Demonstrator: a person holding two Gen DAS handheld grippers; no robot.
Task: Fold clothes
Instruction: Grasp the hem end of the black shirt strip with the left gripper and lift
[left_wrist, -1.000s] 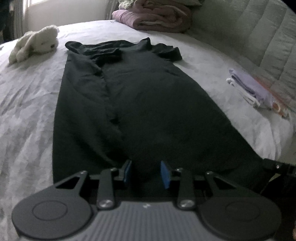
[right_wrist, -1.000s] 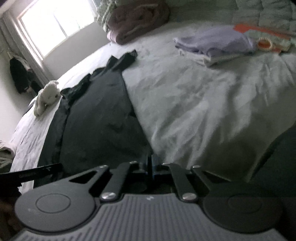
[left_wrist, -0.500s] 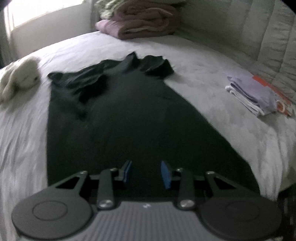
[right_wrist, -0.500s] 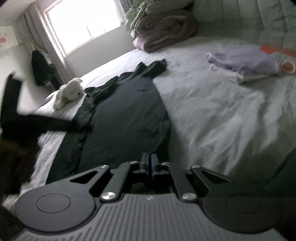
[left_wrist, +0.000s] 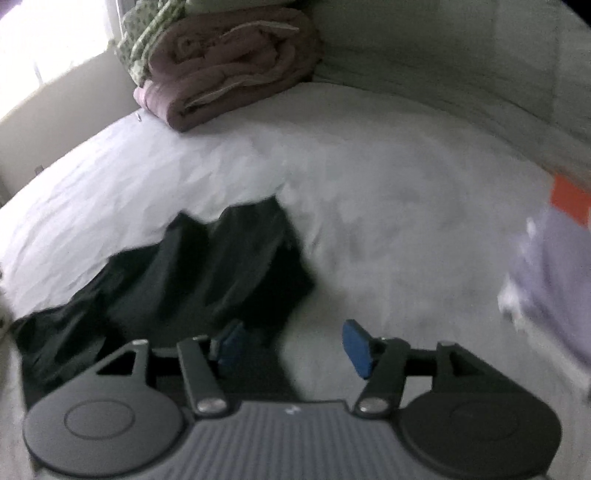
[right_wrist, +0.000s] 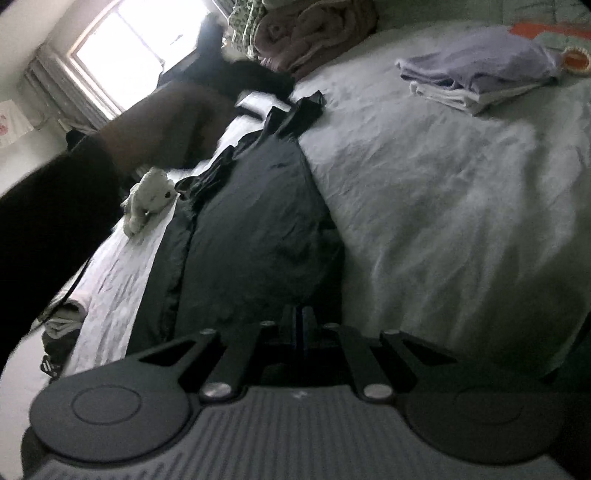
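Note:
A black garment (right_wrist: 251, 236) lies lengthwise on the white bed sheet (right_wrist: 443, 206). At its near hem my right gripper (right_wrist: 299, 326) is shut, with the dark fabric gathered up to its tips. In the right wrist view a person's arm (right_wrist: 155, 125) reaches across toward the far end of the garment. My left gripper (left_wrist: 293, 345) hovers there over a crumpled black sleeve (left_wrist: 240, 266). Its jaws are opening. The left blue pad (left_wrist: 231, 341) is over the fabric edge, the right pad (left_wrist: 356, 349) over bare sheet; neither presses on anything.
A rolled pink blanket (left_wrist: 229, 70) sits at the head of the bed against a padded headboard (left_wrist: 461, 55). Folded lavender clothes (right_wrist: 480, 70) and an orange item (left_wrist: 569, 199) lie to the right. A white plush toy (right_wrist: 147, 199) lies left of the garment.
My left gripper has travelled from the hem up the garment to the sleeve end, and its jaws have spread wider. The right gripper stays shut at the hem, tilted a little.

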